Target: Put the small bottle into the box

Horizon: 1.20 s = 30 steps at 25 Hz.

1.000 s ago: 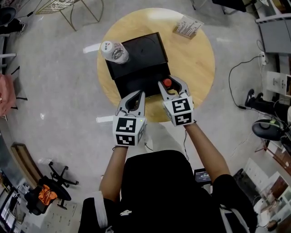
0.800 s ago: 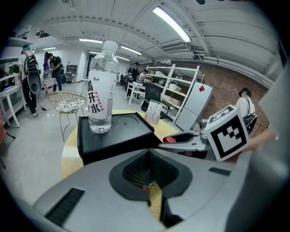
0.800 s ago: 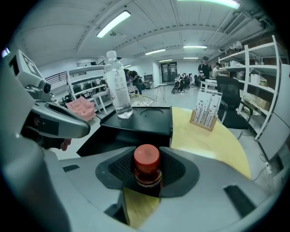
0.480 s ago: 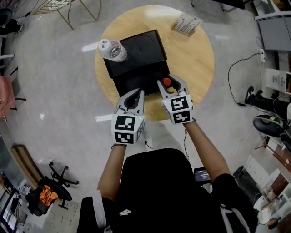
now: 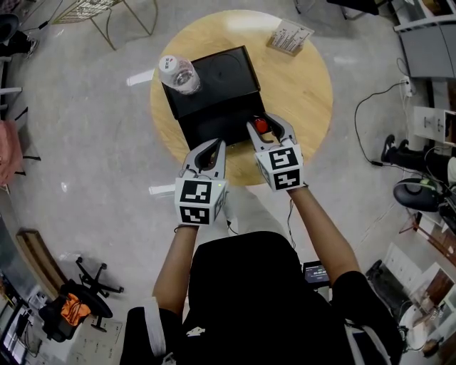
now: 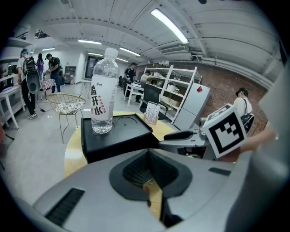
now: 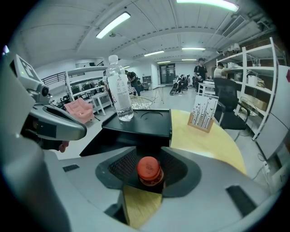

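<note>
A small bottle with a red cap (image 5: 261,126) is held upright in my right gripper (image 5: 264,124), which is shut on it at the near right corner of the black box (image 5: 214,100). In the right gripper view the red cap (image 7: 149,169) sits between the pads, with the black box (image 7: 145,124) just beyond. The box lies open on the round wooden table (image 5: 306,93), its lid flat at the back. My left gripper (image 5: 207,151) is shut and holds nothing, at the box's near left side above the table edge.
A tall clear water bottle (image 5: 178,73) stands on the lid's left corner, also seen from the left gripper (image 6: 103,97). A card stand (image 5: 291,37) sits at the table's far right. A wire chair (image 5: 107,11) and floor cables (image 5: 377,107) surround the table.
My right gripper has edged slightly toward the box with the small bottle in it. The left gripper has barely moved.
</note>
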{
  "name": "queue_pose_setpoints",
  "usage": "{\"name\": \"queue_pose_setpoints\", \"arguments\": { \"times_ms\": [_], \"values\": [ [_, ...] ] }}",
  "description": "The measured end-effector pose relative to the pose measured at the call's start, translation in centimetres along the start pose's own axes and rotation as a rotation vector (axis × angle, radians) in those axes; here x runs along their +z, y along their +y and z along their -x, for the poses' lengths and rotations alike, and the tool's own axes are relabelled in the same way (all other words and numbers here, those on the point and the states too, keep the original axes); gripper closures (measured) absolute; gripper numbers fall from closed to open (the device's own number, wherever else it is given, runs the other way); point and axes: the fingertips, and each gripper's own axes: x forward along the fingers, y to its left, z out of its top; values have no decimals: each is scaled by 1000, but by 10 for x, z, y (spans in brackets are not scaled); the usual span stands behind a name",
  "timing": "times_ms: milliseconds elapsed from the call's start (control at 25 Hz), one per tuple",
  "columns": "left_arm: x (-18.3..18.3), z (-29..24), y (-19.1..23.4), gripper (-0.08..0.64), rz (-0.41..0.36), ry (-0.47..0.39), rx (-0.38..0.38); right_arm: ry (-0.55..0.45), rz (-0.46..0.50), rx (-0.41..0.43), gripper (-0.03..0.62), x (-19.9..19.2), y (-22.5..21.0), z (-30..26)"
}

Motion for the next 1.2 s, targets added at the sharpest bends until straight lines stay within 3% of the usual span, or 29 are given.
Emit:
{"name": "queue_pose_setpoints", "arguments": {
  "times_ms": [560, 800, 1200],
  "values": [
    [16, 53, -15, 552, -42, -96, -32, -104, -33, -76, 453, 32, 18, 56],
    [20, 98, -25, 551, 28, -163, -68, -157, -14, -89, 480, 46, 49, 88],
    [20, 183, -35, 552, -28, -274, -53, -244, 4, -138, 558, 54, 106, 149]
  ]
}}
